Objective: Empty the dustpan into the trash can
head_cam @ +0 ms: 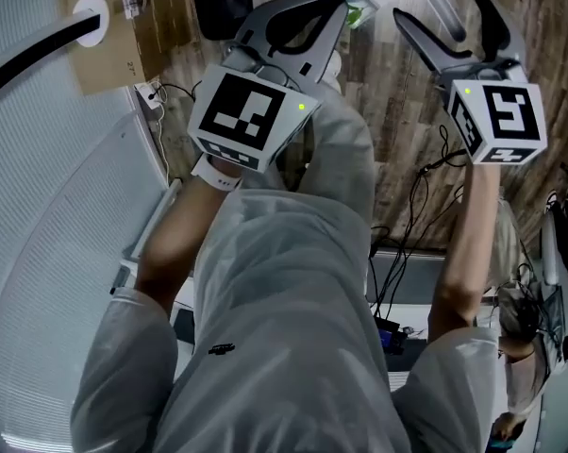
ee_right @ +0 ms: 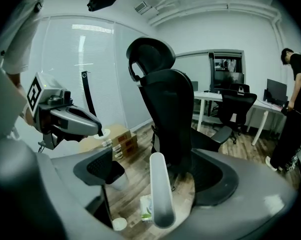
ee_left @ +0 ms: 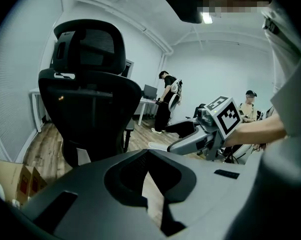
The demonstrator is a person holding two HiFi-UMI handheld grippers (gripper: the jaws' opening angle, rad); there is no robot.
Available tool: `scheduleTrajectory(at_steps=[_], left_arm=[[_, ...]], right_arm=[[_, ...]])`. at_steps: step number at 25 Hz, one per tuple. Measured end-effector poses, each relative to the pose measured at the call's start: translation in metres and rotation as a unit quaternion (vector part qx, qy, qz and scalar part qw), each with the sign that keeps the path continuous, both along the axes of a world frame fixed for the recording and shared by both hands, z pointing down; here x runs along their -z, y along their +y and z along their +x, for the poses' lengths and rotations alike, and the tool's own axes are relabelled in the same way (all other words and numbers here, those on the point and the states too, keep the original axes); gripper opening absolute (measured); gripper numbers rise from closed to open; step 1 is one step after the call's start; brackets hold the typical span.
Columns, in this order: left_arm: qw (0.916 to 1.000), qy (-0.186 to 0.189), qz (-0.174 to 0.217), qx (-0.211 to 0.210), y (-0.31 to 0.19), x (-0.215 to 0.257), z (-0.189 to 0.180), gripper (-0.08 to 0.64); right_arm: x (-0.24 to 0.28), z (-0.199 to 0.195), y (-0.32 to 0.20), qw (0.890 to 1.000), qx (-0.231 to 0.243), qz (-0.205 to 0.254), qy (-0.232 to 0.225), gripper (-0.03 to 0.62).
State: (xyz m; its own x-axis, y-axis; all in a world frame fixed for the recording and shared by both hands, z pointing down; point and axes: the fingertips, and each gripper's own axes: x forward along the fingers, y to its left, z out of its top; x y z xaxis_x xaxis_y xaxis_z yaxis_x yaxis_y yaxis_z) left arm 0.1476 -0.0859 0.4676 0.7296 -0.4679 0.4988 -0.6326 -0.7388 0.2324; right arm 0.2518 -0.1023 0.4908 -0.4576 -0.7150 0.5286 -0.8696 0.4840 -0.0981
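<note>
Right gripper [head_cam: 438, 3]: jaws wide apart, gripping nothing. A pale upright handle [ee_right: 158, 194], likely the dustpan's, stands between them, untouched. Left gripper [ee_left: 147, 153]: closed, empty, farther from the handle.
</note>
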Motion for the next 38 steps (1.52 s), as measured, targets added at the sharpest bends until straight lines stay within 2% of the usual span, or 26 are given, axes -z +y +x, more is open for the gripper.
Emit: scheduleTrajectory(at_steps=[7, 10, 12, 14, 15, 16, 17, 22, 32, 38], left_arm=[[1.0, -0.004, -0.003, 0.002, -0.013, -0.031, 0.004, 0.008], [1.0, 0.0, -0.002, 0.0, -0.018, -0.042, 0.008, 0.008], [1.0, 0.001, -0.004, -0.001, -0.022, -0.051, 0.009, 0.008], [1.0, -0.003, -0.005, 0.0, -0.026, -0.062, 0.01, 0.008], [1.0, -0.006, -0.005, -0.001, -0.028, -0.068, 0.01, 0.009], [1.0, -0.008, -0.004, -0.002, -0.03, -0.072, 0.012, 0.009], [0.9999, -0.01, -0.004, -0.006, -0.03, -0.076, 0.014, 0.009], [0.9993, -0.014, 0.0, -0.036, -0.026, -0.084, 0.024, 0.011], [0.9955, -0.018, -0.007, -0.093, -0.024, -0.12, 0.047, 0.101], [0.9892, -0.015, -0.005, -0.146, -0.029, -0.138, 0.07, 0.117]], right_arm=[[-0.038, 0.0, -0.015, 0.998, 0.033, -0.036, 0.036, 0.468], [-0.046, -0.003, -0.02, 0.997, 0.042, -0.043, 0.049, 0.372], [-0.053, -0.005, -0.021, 0.995, 0.052, -0.056, 0.062, 0.35], [-0.065, -0.005, -0.021, 0.992, 0.062, -0.072, 0.082, 0.299], [-0.068, -0.003, -0.022, 0.991, 0.063, -0.073, 0.089, 0.248], [-0.069, -0.002, -0.023, 0.991, 0.062, -0.069, 0.093, 0.164], [-0.069, 0.0, -0.023, 0.991, 0.061, -0.065, 0.096, 0.145], [-0.068, 0.003, -0.021, 0.989, 0.068, -0.076, 0.103, 0.141], [-0.065, -0.002, -0.02, 0.991, 0.07, -0.079, 0.086, 0.14], [-0.067, 0.004, -0.017, 0.991, 0.067, -0.081, 0.078, 0.14]])
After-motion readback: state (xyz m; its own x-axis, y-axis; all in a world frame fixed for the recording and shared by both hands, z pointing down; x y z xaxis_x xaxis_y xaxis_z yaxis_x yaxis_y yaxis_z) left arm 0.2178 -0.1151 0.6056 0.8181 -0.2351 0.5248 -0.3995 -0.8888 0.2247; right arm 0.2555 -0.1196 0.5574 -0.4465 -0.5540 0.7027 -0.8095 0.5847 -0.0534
